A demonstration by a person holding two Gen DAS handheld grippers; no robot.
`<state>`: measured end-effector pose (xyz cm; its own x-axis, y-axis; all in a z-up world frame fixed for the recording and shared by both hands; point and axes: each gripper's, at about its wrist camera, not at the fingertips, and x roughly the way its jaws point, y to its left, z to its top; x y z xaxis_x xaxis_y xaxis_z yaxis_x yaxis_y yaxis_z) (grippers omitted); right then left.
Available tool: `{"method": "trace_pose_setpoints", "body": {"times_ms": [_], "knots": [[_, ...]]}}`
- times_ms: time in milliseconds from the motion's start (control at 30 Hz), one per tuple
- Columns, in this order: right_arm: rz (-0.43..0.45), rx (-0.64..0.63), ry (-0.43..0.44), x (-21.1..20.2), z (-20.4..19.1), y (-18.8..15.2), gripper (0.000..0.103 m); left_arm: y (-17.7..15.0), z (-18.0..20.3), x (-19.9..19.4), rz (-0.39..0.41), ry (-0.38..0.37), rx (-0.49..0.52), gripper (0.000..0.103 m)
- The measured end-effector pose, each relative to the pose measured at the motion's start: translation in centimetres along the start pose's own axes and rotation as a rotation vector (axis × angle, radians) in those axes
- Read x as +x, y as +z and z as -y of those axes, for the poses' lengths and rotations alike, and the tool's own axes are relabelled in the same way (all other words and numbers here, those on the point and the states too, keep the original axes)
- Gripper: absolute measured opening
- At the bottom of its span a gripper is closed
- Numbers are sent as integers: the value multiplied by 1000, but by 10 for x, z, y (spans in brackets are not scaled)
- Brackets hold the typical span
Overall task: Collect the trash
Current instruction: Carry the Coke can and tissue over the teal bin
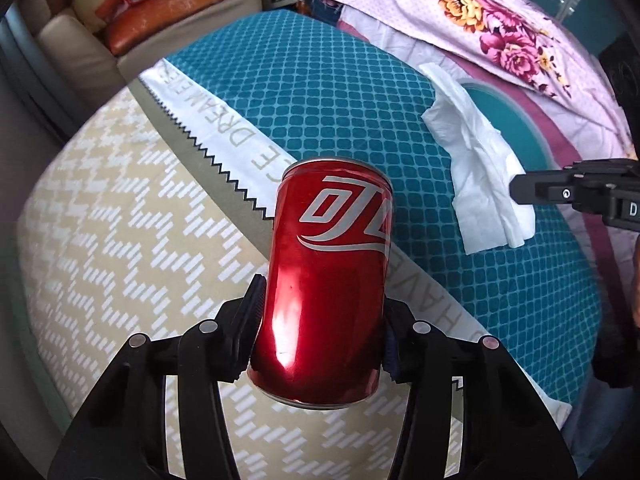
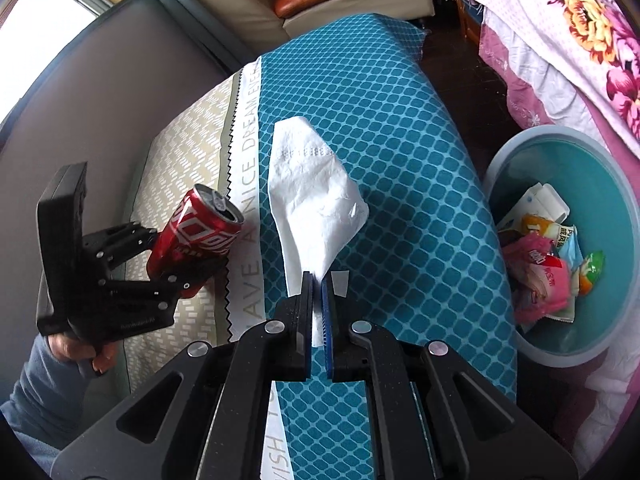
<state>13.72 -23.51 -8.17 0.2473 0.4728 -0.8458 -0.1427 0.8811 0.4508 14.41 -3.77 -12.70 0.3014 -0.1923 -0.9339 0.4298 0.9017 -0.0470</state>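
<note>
Two gripper views over a bed (image 2: pixel 400 208) spread with a teal lattice-patterned cover, bordered on one side by a white lettered band with a zigzag edge and, beyond it, a beige strip with white dashes. The left gripper (image 1: pixel 320 332) has its jaws pinching a red soda can (image 1: pixel 328 280) across the body near one end; the can is lifted clear of the bed, above the lettered band and the beige strip, and in the right wrist view its opened top tilts up and toward the teal cover. A hand (image 2: pixel 86 350) in a blue sleeve holds this gripper's handle. The right gripper (image 2: pixel 319 292) has its jaws pressed together on the lower corner of a crumpled white tissue (image 2: pixel 316 196), which rises from the jaws over the teal cover, just beside the lettered band; in the left wrist view the same tissue hangs at the tip of the right gripper, over the far side of the bed. Off the bed's far edge stands a round teal basin (image 2: pixel 624 320) holding assorted wrappers (image 2: pixel 544 268), among them a pink packet. A floral quilt (image 1: pixel 492 28) lies beyond the basin, and a cream sofa with an orange cushion (image 1: pixel 180 4) stands past the end of the bed.
</note>
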Motion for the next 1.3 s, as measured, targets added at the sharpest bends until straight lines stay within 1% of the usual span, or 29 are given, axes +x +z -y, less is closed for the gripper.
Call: {"method": "trace_pose_setpoints", "body": {"times_ms": [133,333,500,600,633,667,733,800,833,867,933,967,1033,1100,1133,1167,1200,1233,1267,1300], "knots": [[25,3,11,-9,4,-1,4,3,18,-15,38,15,-9,51],[88,24,17,-33,15,-4,4,15,38,-23,66,-1,-46,51],[90,1,1,-37,20,-7,4,14,45,-18,53,-12,-77,51],[60,-6,-26,-28,26,-7,10,7,42,-19,51,-10,-101,51],[49,-9,-46,-23,29,-6,18,4,39,-20,52,-12,-115,51],[50,-15,-55,-22,29,-6,32,2,35,-20,53,-14,-129,51],[50,-45,-100,-13,28,-4,43,-3,26,-21,58,-18,-163,51],[37,-61,-122,-3,28,-2,44,-7,17,-21,57,-26,-196,51],[31,-68,-127,2,27,-1,48,-9,13,-21,56,-28,-207,51],[29,-77,-131,4,27,0,54,-10,9,-21,56,-30,-220,51],[28,-97,-145,10,26,2,60,-13,3,-22,58,-37,-241,51],[19,-107,-148,15,24,4,61,-14,-1,-22,61,-42,-253,51],[4,-117,-141,21,22,6,61,-17,-7,-23,65,-51,-273,51],[-7,-143,-166,29,19,6,61,-20,-12,-23,66,-56,-292,51],[-2,-162,-185,30,16,6,59,-22,-14,-23,64,-59,-300,51],[-3,-172,-201,32,13,6,50,-23,-16,-22,62,-62,-305,51],[2,-179,-213,32,13,6,45,-24,-17,-22,60,-64,-309,51],[0,-179,-226,32,14,6,29,-23,-16,-21,59,-65,-310,51],[3,-179,-231,32,14,6,20,-22,-15,-21,59,-66,-309,51],[-1,-168,-228,31,17,6,16,-20,-13,-21,59,-66,-306,51]]}}
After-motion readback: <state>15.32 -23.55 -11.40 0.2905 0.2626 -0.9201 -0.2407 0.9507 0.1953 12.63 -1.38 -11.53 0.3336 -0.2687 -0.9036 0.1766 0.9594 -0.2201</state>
